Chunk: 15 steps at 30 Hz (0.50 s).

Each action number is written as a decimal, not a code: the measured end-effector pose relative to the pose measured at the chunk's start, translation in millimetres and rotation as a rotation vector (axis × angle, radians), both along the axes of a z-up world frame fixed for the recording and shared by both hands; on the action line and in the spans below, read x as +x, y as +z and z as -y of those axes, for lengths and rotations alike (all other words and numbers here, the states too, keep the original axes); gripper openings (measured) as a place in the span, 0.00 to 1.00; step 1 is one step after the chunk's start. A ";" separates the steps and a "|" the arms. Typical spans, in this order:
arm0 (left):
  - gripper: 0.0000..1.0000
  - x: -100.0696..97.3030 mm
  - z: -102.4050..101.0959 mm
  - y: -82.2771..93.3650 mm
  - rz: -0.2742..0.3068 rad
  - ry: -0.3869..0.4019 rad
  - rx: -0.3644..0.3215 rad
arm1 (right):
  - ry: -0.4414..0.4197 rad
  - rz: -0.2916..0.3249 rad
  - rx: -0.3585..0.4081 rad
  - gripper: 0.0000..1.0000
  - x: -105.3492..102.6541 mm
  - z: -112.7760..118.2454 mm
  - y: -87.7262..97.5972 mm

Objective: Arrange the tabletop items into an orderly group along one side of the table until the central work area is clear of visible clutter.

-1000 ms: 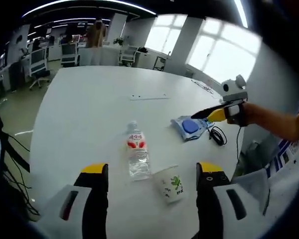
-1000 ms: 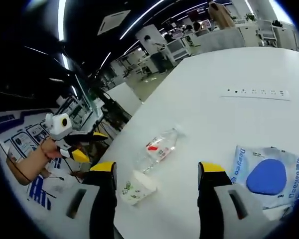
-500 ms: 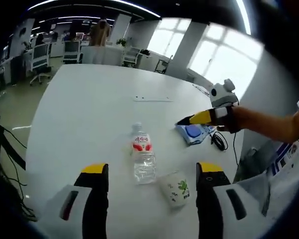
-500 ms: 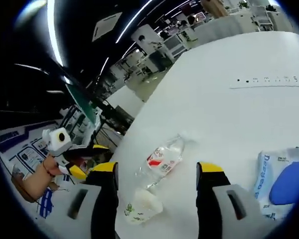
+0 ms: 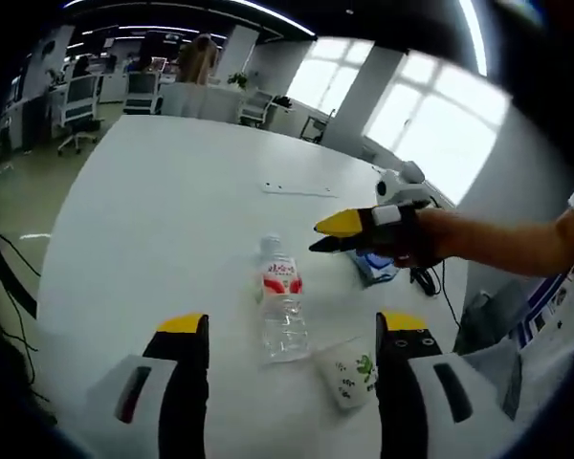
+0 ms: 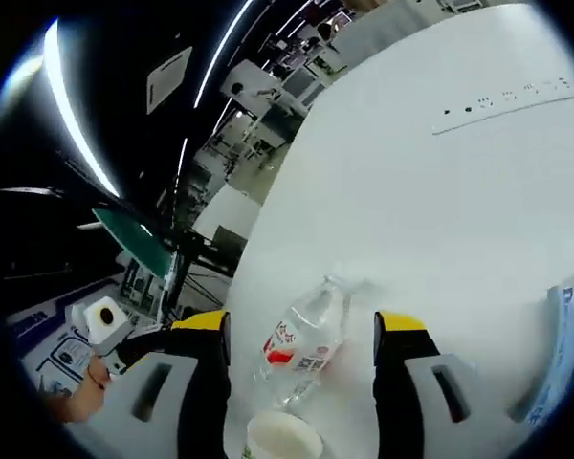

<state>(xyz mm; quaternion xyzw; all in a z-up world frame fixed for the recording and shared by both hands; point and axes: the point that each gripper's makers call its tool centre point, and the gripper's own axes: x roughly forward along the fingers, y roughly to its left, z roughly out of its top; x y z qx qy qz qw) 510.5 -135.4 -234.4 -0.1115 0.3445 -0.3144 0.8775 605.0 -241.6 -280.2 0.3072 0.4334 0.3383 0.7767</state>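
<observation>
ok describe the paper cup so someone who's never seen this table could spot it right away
Start from the big white table and find the clear water bottle with the red label standing near its close edge. The paper cup stands right beside that bottle, nearer the edge. It is the only short, open-topped white thing there, with a small green plant printed on its side.

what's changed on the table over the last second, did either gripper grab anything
Nothing was grabbed. The right gripper has swung in from over the blue packet toward the bottle; its fingers now frame the bottle. The left gripper stays open and hovering. The bottle, the cup and the packet have not moved on the table.
</observation>
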 end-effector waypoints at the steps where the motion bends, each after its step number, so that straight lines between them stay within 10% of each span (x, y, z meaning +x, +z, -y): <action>1: 0.72 0.2 0.1 -0.3 0.000 0.000 -0.001 | -0.020 -0.003 0.009 0.59 3.8 -0.4 -1.9; 15: 0.72 8.5 3.5 -6.5 0.001 0.019 -0.048 | -0.099 -0.115 0.095 0.49 22.4 -18.5 -32.7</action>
